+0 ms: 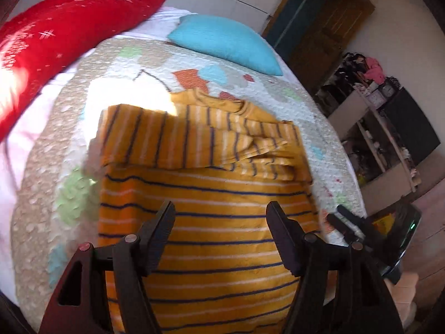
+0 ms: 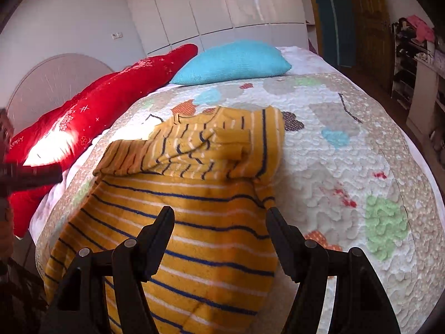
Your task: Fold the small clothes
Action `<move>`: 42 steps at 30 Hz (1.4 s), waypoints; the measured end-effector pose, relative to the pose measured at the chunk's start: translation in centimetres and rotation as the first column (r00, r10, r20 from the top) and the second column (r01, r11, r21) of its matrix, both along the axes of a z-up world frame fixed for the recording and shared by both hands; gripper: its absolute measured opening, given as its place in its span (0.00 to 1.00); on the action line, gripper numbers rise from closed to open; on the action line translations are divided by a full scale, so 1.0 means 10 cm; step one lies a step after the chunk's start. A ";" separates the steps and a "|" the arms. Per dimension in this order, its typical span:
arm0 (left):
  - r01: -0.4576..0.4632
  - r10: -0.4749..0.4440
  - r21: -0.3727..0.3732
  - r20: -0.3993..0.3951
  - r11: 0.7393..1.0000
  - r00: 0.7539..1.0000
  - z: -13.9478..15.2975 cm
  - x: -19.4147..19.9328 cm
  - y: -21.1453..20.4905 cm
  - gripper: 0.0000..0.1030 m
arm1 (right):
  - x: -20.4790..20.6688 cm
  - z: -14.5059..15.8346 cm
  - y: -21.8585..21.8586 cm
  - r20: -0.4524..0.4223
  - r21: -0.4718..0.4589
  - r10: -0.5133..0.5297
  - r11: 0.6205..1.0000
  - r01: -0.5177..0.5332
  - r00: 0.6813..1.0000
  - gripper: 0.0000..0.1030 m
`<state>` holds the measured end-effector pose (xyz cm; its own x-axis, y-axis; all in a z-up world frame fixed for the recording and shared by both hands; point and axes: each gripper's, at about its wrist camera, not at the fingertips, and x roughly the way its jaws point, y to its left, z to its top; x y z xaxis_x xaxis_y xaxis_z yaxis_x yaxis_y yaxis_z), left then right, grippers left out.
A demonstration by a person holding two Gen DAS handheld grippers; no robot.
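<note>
A small mustard-yellow shirt with navy and white stripes (image 1: 211, 222) lies on the quilted bed. Its sleeves and top part are folded over the body (image 1: 194, 136). My left gripper (image 1: 219, 214) is open and empty, hovering over the shirt's lower body. The shirt also shows in the right wrist view (image 2: 194, 222), with the folded sleeves bunched at the far end (image 2: 200, 144). My right gripper (image 2: 219, 217) is open and empty above the shirt's right side. The right gripper also shows at the right edge of the left wrist view (image 1: 345, 220).
A patterned quilt (image 2: 333, 167) covers the bed. A red pillow (image 1: 55, 41) and a turquoise pillow (image 1: 225, 41) lie at the head. White wardrobes (image 2: 222, 5), a wooden door (image 1: 319, 27) and cluttered shelves (image 1: 375, 111) stand beyond the bed.
</note>
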<state>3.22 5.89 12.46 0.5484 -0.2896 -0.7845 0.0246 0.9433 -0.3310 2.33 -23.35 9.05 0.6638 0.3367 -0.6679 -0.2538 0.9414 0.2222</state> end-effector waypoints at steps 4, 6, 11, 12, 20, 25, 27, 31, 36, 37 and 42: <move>-0.101 0.100 0.085 0.015 0.991 0.995 -0.12 -0.46 0.32 0.65 | 0.50 -0.02 0.09 -0.053 0.084 -0.015 0.996 0.020 0.998 0.72; -0.138 0.137 0.070 0.022 0.988 0.990 -0.18 -0.69 0.46 0.65 | 0.78 -0.07 0.07 -0.120 0.199 -0.016 0.979 0.040 0.993 0.72; -0.216 0.217 -0.016 0.021 0.976 0.976 -0.35 -1.04 0.69 0.67 | 1.43 -0.29 0.09 -0.312 0.412 -0.041 0.894 0.174 0.949 0.72; -0.224 0.225 -0.037 0.015 0.974 0.974 -0.38 -1.07 0.71 0.67 | 1.55 -0.37 0.12 -0.362 0.401 -0.060 0.891 0.214 0.930 0.72; -0.239 0.239 -0.080 -0.009 0.968 0.971 -0.56 -1.23 0.74 0.68 | 1.99 -0.54 0.31 -0.458 0.325 -0.123 0.899 0.295 0.880 0.10; -0.259 0.261 -0.088 0.005 0.962 0.965 -0.53 -1.26 0.81 0.68 | 1.94 0.49 0.51 -0.190 0.473 0.045 0.880 0.052 0.981 0.10; -0.273 0.276 -0.093 0.020 0.958 0.961 -0.51 -1.28 0.84 0.68 | 1.80 0.80 0.45 -0.085 0.522 0.066 0.853 -0.012 0.994 0.10; -0.292 0.293 -0.097 0.005 0.952 0.956 -0.59 -1.28 0.89 0.68 | 1.71 0.53 0.20 -0.125 0.531 0.022 0.846 0.048 0.992 0.10; -0.311 0.309 -0.086 -0.038 0.947 0.950 -0.73 -1.29 0.93 0.68 | 1.55 -0.52 -0.15 -0.335 0.339 -0.097 0.916 0.216 0.937 0.13; -0.313 0.311 -0.080 -0.039 0.946 0.950 -0.73 -1.30 0.94 0.68 | 1.48 -0.68 -0.22 -0.367 0.321 -0.106 0.918 0.232 0.924 0.14; -0.331 0.329 -0.069 -0.040 0.941 0.943 -0.73 -1.34 0.97 0.68 | 1.15 -0.75 -0.40 -0.343 0.355 -0.084 0.911 0.212 0.936 0.10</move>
